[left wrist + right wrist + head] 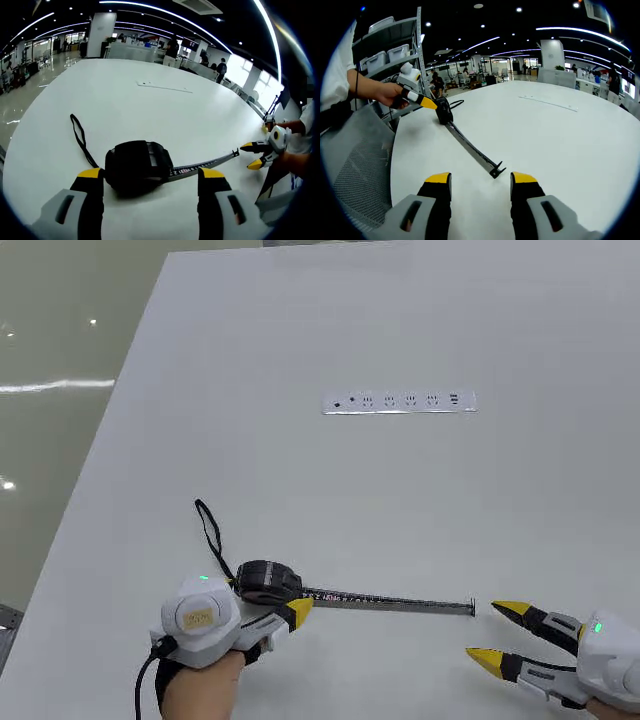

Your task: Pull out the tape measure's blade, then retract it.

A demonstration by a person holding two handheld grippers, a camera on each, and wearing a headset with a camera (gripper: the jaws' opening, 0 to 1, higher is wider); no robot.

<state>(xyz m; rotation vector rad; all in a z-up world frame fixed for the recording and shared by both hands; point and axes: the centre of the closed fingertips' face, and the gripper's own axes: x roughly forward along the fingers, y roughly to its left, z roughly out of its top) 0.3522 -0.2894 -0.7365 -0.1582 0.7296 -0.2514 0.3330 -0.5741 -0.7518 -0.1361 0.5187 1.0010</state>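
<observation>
**Tape drawn out flat, both pairs of jaws apart**

The bench [300, 340] is white and wide, with bare surface on every side of the work. Its left edge runs on a slant beside a glossy floor [50, 390]. The tape measure [268, 582] lies closer to that edge and to the person than to the far end. A white power strip [398, 401] sits further up the bench, well apart from the tape.

The tape measure is a black case resting on the bench, and its black wrist strap [210, 530] trails off toward the far left. The blade [390, 602] is pulled out to the right and lies flat on the surface, ending in a small hook [472, 608].

The left gripper [290, 612] is at the case with its yellow-tipped jaws spread. The right gripper [498, 632] sits just past the hook, jaws spread, holding nothing and clear of the blade.

The left gripper view shows the case between that gripper's jaws, with a gap on the blade side. It also shows printed marks on the blade and people [172, 47] standing at distant benches. The right gripper view shows a grey mesh chair [355, 165] off the bench edge and shelving with bins [385, 50] behind the hand [385, 92] that holds the left gripper.
</observation>
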